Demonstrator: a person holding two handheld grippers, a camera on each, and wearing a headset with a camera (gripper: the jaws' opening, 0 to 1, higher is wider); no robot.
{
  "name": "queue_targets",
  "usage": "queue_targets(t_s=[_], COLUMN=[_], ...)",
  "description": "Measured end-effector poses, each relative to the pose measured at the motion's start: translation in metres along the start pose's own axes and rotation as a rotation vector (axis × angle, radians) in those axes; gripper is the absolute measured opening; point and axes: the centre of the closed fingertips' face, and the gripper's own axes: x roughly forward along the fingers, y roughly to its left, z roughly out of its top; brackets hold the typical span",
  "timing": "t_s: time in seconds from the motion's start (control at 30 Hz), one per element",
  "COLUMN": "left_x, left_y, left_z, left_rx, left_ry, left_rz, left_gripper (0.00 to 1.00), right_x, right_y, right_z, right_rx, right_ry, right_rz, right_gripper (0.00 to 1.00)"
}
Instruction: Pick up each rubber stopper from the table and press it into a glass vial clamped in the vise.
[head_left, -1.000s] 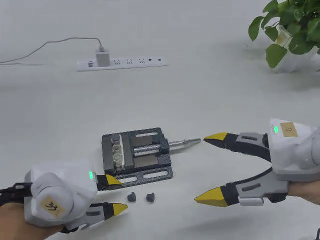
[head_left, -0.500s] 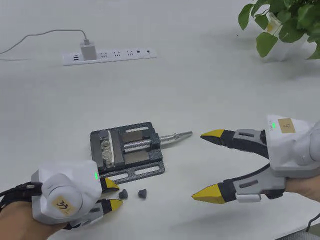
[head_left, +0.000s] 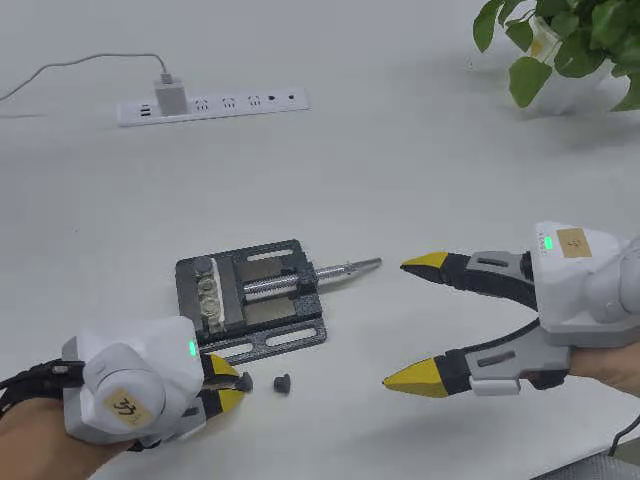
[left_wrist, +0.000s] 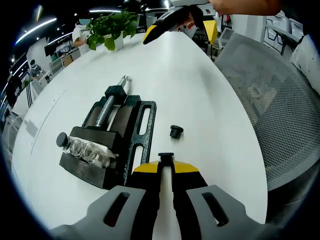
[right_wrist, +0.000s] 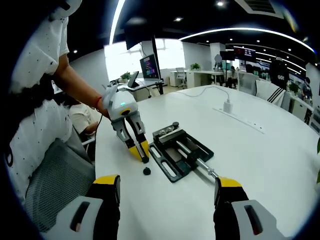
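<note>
A dark vise (head_left: 262, 305) (left_wrist: 119, 131) (right_wrist: 181, 146) sits mid-table and clamps a row of glass vials (head_left: 210, 296) (left_wrist: 84, 149). The end vial carries a dark stopper (left_wrist: 62, 140); the two beside it look unstoppered. My left gripper (head_left: 232, 384) (left_wrist: 166, 161) rests low on the table, just in front of the vise, shut on a small black rubber stopper. A second rubber stopper (head_left: 282, 382) (left_wrist: 176, 131) (right_wrist: 146, 171) lies loose on the table just right of those tips. My right gripper (head_left: 397, 322) (right_wrist: 167, 182) hovers open to the right of the vise, holding nothing.
A white power strip (head_left: 212, 104) with a plugged-in charger and cable lies at the far side. A potted plant (head_left: 565, 45) stands at the far right. A mesh chair (left_wrist: 272, 100) is beyond the table's near edge. The vise's screw handle (head_left: 350, 268) points toward the right gripper.
My left gripper's jaws have closed around the nearer of the two loose stoppers. The right gripper has stayed open in roughly the same place. The head camera has shifted.
</note>
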Motion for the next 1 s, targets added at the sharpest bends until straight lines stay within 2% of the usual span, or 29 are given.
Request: queue_targets(t_s=[0.53, 0.7, 0.77, 0.83, 0.9, 1.0], left_x=[0.000, -0.010, -0.016, -0.022, -0.030, -0.041], left_y=[0.002, 0.004, 0.004, 0.006, 0.006, 0.005], left_z=[0.002, 0.017, 0.026, 0.034, 0.045, 0.059], left_rx=[-0.007, -0.071, -0.103, -0.121, -0.158, -0.184], left_ry=[-0.010, -0.085, -0.127, -0.158, -0.211, -0.269], left_rz=[0.011, 0.019, 0.023, 0.032, 0.031, 0.040], left_gripper=[0.04, 0.04, 0.04, 0.04, 0.04, 0.04], right_x=[0.002, 0.005, 0.007, 0.008, 0.010, 0.012], right_y=[0.003, 0.008, 0.012, 0.015, 0.018, 0.025], right_z=[0.004, 0.010, 0.014, 0.012, 0.013, 0.028], right_rx=[0.010, 0.005, -0.003, 0.009, 0.008, -0.006], right_ry=[0.012, 0.032, 0.050, 0.103, 0.140, 0.111], right_rz=[0.006, 0.019, 0.031, 0.044, 0.057, 0.081], right_gripper=[0.74, 0.71, 0.68, 0.66, 0.63, 0.64])
